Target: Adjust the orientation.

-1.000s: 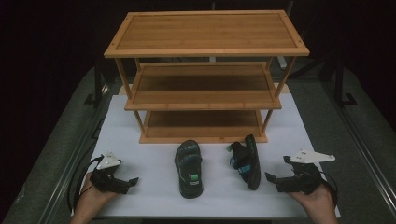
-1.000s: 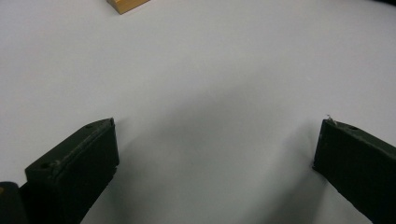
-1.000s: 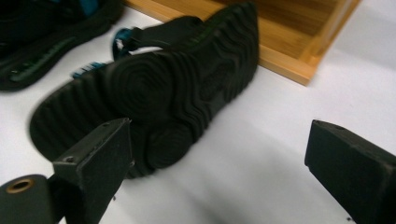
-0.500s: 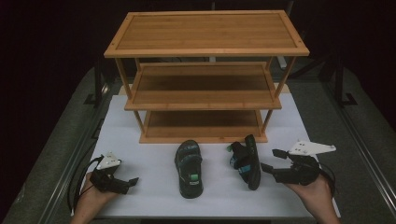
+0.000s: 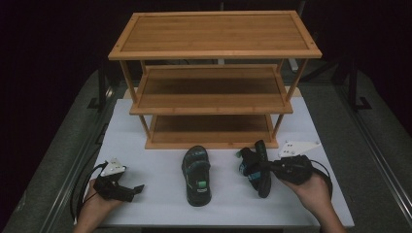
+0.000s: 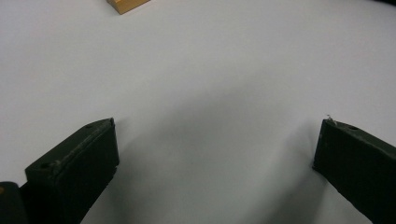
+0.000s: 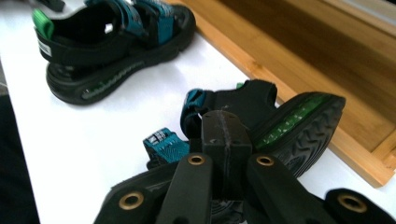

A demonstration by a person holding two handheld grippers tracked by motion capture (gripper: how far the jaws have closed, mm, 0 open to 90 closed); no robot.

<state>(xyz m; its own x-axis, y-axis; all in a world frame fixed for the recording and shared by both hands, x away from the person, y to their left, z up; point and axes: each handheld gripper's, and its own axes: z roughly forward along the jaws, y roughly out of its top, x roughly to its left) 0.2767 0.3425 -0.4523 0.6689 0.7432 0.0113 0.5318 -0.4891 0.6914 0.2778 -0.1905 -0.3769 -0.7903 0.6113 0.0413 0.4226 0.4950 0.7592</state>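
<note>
Your right claw (image 5: 265, 167) pinches the tipped sandal (image 5: 256, 167), a black one with teal straps and a green-flecked, treaded sole, lying on its side just before the rack's (image 5: 214, 77) bottom shelf. The jaws have just been closing, and the strap is now between them. The second sandal (image 5: 197, 174) sits flat to its left, apart from it. Both lie on the white table (image 5: 160, 194), with dark floor around it. Against the earlier frame, your right hand (image 5: 311, 189) has come in from the table's right edge to the sandal. Your left claw (image 5: 138, 188) rests spread on bare table.
</note>
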